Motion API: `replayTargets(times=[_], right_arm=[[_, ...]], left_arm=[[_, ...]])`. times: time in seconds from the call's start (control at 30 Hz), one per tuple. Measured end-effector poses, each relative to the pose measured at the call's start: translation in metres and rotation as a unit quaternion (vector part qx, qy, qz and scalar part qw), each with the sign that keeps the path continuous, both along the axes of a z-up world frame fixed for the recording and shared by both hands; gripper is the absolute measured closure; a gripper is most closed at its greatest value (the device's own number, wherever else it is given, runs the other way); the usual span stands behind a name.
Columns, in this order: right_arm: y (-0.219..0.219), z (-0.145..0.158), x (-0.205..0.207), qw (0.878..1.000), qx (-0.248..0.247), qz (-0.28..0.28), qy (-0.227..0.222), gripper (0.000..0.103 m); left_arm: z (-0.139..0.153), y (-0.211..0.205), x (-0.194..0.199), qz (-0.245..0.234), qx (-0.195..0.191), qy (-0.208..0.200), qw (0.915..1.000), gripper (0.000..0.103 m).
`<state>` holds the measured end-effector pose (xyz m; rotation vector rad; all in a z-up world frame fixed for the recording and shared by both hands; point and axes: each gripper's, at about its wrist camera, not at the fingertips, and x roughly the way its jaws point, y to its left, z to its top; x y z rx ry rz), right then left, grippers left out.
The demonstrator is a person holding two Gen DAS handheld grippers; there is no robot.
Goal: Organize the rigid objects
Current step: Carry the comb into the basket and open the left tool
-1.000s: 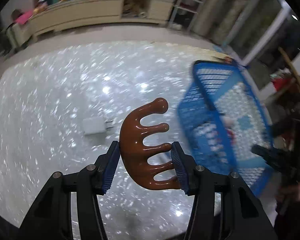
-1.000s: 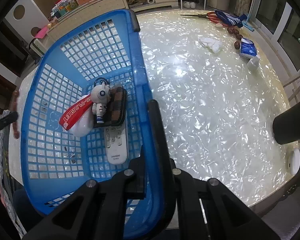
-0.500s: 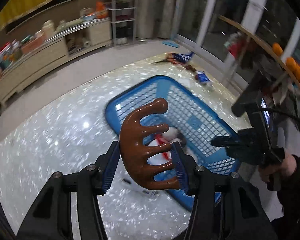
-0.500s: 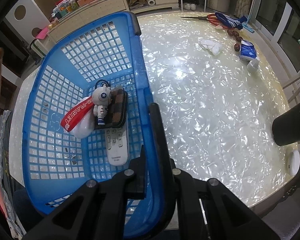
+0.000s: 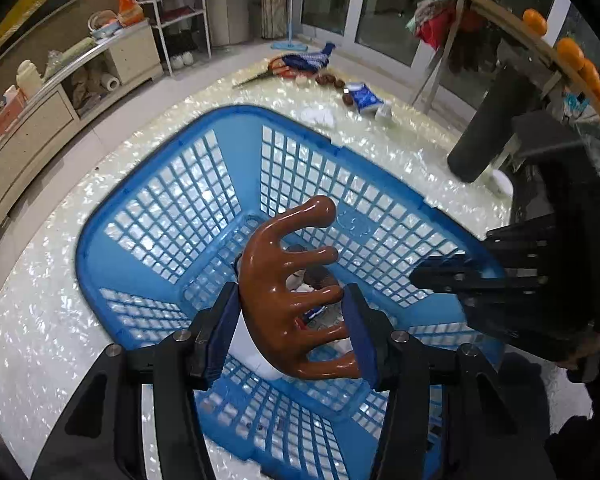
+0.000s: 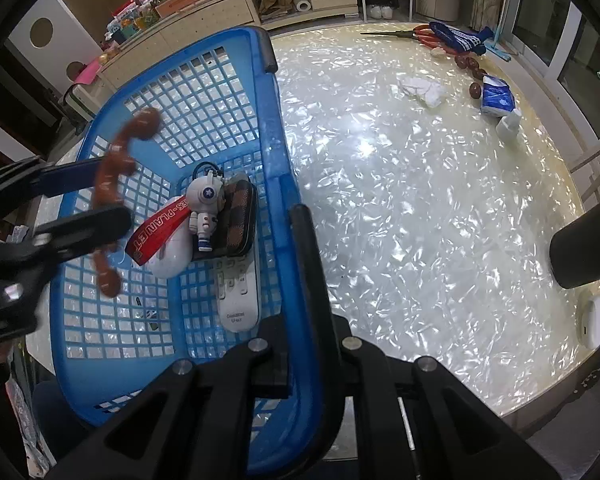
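I am holding the brown wooden claw-shaped massager point(image 5: 288, 288) in my left gripper point(image 5: 290, 332), its blue pads pressing on the two sides of the massager's lower half, the prongs fanning out to the right in the left wrist view. A second ago this massager was hanging over the bare shimmering table with the blue plastic basket point(image 5: 112, 236) off at the right edge; half a second ago the basket was sliding in behind it; now the massager is hanging right above the basket's open middle. The whole view is also rolling, so the shelves and windows at the top are sitting differently than before.

My right gripper point(image 6: 300, 312) is staying where it was, its jaws closed tight on the basket's rim point(image 6: 284, 216), one finger inside the wall and one outside. In the right wrist view the left gripper and massager point(image 6: 112, 184), blurred, are now reaching in over the basket's left side; a second ago only a sliver of that gripper was showing at the left edge.

Inside the basket, unchanged, are lying a white remote control point(image 6: 238, 296), a brown checkered case point(image 6: 240, 220), a small astronaut figure point(image 6: 204, 208) with a red strap point(image 6: 156, 232), and a white rounded object point(image 6: 170, 256) under the strap. Across the table point(image 6: 420, 200) the blue tissue pack point(image 6: 497, 98) and crumpled white tissue point(image 6: 422, 88) are sitting as before.
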<state>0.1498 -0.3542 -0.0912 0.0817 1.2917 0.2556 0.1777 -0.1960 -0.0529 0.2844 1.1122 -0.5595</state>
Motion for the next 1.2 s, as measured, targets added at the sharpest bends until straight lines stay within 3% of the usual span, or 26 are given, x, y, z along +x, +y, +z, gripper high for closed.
replayTargets(times=[0.4,0.7,0.8,0.87,0.97,1.2], right_arm=[[-0.002,-0.007,-0.001,1.000,0.009,-0.004,0.003,0.096],[0.000,-0.009,0.000,1.000,0.011,-0.003,0.003,0.096],[-0.001,-0.009,0.000,1.000,0.009,-0.001,0.003,0.096],[0.000,-0.008,0.000,1.000,0.010,-0.002,0.003,0.096],[0.000,-0.008,0.000,1.000,0.013,-0.003,0.002,0.096],[0.000,-0.007,0.000,1.000,0.012,-0.003,0.002,0.096]], left_arm=[[-0.038,-0.025,0.024,-0.040,0.060,0.032,0.9969,0.047],[-0.040,-0.032,0.027,-0.059,0.071,0.033,0.9952,0.046],[-0.040,-0.036,0.026,-0.071,0.075,0.031,0.9942,0.037],[-0.038,-0.037,0.023,-0.076,0.074,0.027,0.9940,0.023],[-0.031,-0.036,0.020,-0.083,0.068,-0.001,0.9942,0.010],[-0.015,-0.015,0.024,-0.064,0.079,-0.017,0.9947,0.009]])
